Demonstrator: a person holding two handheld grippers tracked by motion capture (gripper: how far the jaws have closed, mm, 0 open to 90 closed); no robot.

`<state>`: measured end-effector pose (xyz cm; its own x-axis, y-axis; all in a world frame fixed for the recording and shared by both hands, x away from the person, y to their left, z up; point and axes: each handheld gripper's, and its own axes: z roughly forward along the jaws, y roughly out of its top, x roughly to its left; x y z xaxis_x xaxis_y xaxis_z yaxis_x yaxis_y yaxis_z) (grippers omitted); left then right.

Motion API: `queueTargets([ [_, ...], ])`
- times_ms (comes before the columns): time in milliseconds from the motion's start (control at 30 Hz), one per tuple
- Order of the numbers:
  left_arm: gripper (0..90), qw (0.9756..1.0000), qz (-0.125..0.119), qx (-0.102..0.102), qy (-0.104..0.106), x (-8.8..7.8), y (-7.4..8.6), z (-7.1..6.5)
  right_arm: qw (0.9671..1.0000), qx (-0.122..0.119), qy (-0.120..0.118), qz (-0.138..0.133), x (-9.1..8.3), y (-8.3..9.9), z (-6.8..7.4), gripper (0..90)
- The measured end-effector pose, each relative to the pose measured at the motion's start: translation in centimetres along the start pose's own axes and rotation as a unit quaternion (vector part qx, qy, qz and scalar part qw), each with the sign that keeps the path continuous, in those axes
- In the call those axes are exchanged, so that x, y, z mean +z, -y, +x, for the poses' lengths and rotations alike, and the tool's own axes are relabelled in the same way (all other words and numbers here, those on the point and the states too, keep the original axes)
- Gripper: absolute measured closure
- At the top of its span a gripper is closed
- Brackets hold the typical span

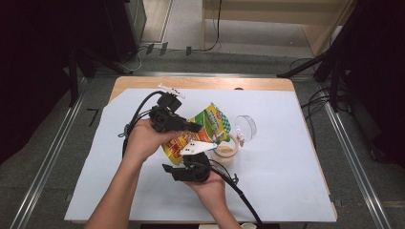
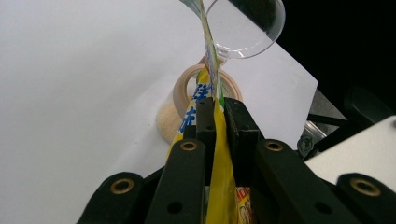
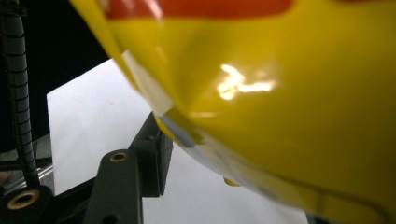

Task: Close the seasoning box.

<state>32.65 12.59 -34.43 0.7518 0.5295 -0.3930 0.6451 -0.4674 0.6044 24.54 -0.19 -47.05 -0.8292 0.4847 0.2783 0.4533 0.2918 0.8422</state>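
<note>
A yellow snack bag (image 1: 210, 121) hangs tilted above the white sheet. My left gripper (image 1: 198, 128) is shut on its edge; in the left gripper view the jaws (image 2: 217, 105) pinch the thin yellow film (image 2: 222, 186). Under the bag's upper end stands a small open jar (image 1: 225, 151) with pale beige contents (image 2: 166, 123), its clear lid (image 1: 246, 126) flipped back (image 2: 247, 28). My right gripper (image 1: 174, 164) sits below the bag's lower end. In the right gripper view the bag (image 3: 280, 93) covers one jaw, and the visible finger (image 3: 152, 158) meets its corner seam.
A white sheet (image 1: 286, 167) covers most of the wooden table (image 1: 205, 82). Cables trail from both grippers toward the near edge. Dark stands and floor rails flank the table on both sides.
</note>
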Motion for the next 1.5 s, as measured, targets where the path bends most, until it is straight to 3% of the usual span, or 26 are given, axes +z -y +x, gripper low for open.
queueTargets([
  [100, 86.7, 1.0000, 0.002, -0.003, 0.000, -0.2, 0.3, 0.3, 1.0000, 0.004, 0.002, -0.006, 0.0, 0.0, -0.2, 46.8],
  [267, 87.4, 0.9997, -0.003, -0.009, 0.023, -0.4, 1.0, 1.4, 1.0000, 0.005, 0.004, -0.004, 0.0, 0.3, -0.4, 46.3],
  [467, 87.2, 0.9993, -0.006, 0.009, 0.037, -0.5, 1.3, 1.6, 0.9999, -0.004, 0.010, 0.002, 0.0, 0.6, -0.3, 45.4],
  [667, 87.9, 0.9993, -0.009, 0.021, 0.031, -1.1, 1.8, 2.0, 0.9998, 0.001, 0.017, -0.003, -0.9, 1.0, -0.8, 44.9],
  [833, 88.0, 0.9990, -0.018, 0.015, 0.037, -1.7, 2.3, 2.7, 0.9998, 0.001, 0.019, -0.003, -1.3, 1.3, -1.0, 44.9],
  [1033, 88.5, 0.9980, -0.041, -0.008, 0.047, -3.1, 2.9, 3.8, 0.9998, -0.010, 0.018, 0.006, -1.6, 1.6, -1.1, 48.1],
  [1200, 88.6, 0.9974, -0.065, -0.015, 0.028, -4.2, 3.2, 4.5, 0.9998, -0.012, 0.016, 0.008, -1.9, 1.6, -1.1, 48.0],
  [1333, 88.9, 0.9948, -0.099, -0.020, 0.001, -5.0, 3.4, 5.6, 0.9993, -0.026, 0.025, 0.013, -2.2, 1.6, -1.3, 48.0],
  [1500, 88.9, 0.9929, -0.115, -0.030, -0.008, -4.3, 3.2, 6.5, 0.9990, -0.026, 0.030, 0.020, -2.6, 1.8, -1.8, 47.5],
])
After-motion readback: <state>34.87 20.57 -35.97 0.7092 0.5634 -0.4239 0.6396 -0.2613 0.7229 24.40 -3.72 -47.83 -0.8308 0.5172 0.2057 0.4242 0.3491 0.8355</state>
